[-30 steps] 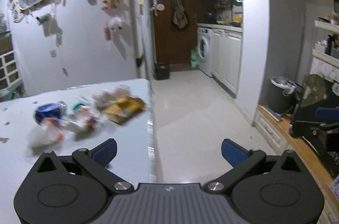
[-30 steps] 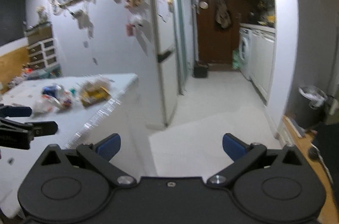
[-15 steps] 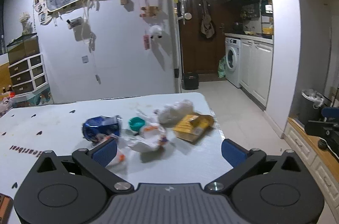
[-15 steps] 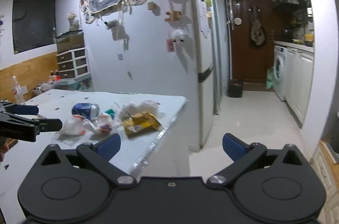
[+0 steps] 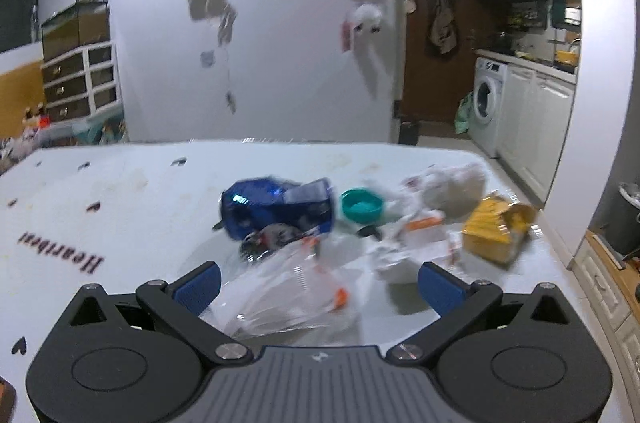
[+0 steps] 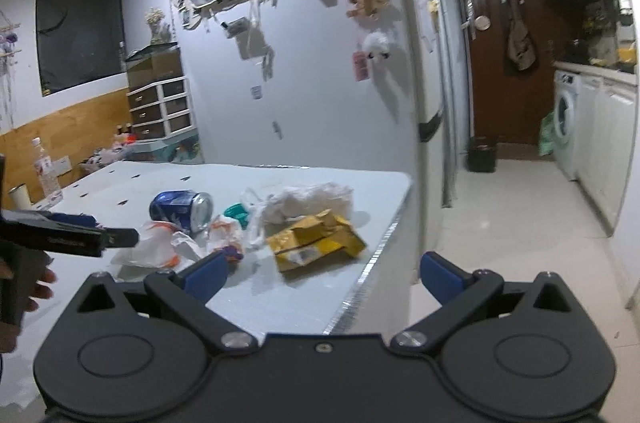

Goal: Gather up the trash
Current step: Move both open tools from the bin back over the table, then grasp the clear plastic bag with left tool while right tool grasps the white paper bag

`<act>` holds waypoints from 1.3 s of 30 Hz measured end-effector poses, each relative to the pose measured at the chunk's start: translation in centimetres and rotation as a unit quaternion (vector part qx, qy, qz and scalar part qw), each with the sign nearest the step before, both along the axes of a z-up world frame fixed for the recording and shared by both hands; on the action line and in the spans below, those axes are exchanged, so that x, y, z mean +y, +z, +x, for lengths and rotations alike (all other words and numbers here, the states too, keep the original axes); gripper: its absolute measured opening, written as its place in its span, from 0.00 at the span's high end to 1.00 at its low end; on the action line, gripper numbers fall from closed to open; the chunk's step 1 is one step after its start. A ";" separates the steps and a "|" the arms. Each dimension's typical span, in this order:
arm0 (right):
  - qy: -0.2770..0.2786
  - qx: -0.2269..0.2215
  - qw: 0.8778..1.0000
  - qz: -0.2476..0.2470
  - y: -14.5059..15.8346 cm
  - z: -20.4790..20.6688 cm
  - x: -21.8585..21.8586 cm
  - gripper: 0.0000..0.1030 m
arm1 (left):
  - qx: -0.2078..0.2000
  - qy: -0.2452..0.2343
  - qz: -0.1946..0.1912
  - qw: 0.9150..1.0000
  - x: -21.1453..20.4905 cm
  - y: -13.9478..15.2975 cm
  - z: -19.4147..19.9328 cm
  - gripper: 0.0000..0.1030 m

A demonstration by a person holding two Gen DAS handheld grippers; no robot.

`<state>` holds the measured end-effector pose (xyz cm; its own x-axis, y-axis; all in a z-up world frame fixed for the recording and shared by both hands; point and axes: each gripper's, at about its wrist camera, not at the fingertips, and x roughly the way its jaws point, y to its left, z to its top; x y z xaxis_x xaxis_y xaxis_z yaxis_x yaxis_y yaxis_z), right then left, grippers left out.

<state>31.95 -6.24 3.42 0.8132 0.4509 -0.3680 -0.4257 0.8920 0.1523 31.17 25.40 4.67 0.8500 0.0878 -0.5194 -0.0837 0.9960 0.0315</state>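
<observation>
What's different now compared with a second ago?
Both claws swung from the hallway toward the table. The left claw now sits open just above the clear plastic bag; the right claw hangs open by the table edge. Nothing grabbed; the trash pile looks unmoved.

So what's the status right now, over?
Left gripper open, above clear plastic bag. Right gripper open, empty. Blue can, yellow box untouched on table. Nothing blocking.

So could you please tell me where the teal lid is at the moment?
The teal lid lies on the white table, mid-pile in the left wrist view, between the blue can on its left and the white bag on its right.
</observation>
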 end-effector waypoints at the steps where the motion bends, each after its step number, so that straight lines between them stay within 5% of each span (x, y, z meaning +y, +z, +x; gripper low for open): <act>1: 0.002 -0.002 1.000 -0.001 -0.2 0.4 0.5 0.00 | 0.007 0.003 0.002 1.000 0.3 -0.4 0.4 0.00; 11: 0.061 -0.005 0.998 -0.022 -1.4 3.9 5.7 0.00 | 0.017 -0.001 0.083 0.996 2.1 -1.7 1.7 0.02; 20: 0.156 0.001 0.986 -0.055 -1.9 6.2 10.7 0.00 | 0.032 -0.032 0.161 0.986 3.7 -2.2 0.2 0.22; 27: 0.208 -0.004 0.974 -0.089 -2.8 8.3 14.5 0.01 | 0.032 -0.088 0.226 0.970 1.7 -2.1 0.0 0.38; 39: 0.222 0.023 0.967 -0.121 -4.3 10.6 16.9 0.21 | 0.097 -0.119 0.298 0.942 -1.7 -3.2 3.7 0.65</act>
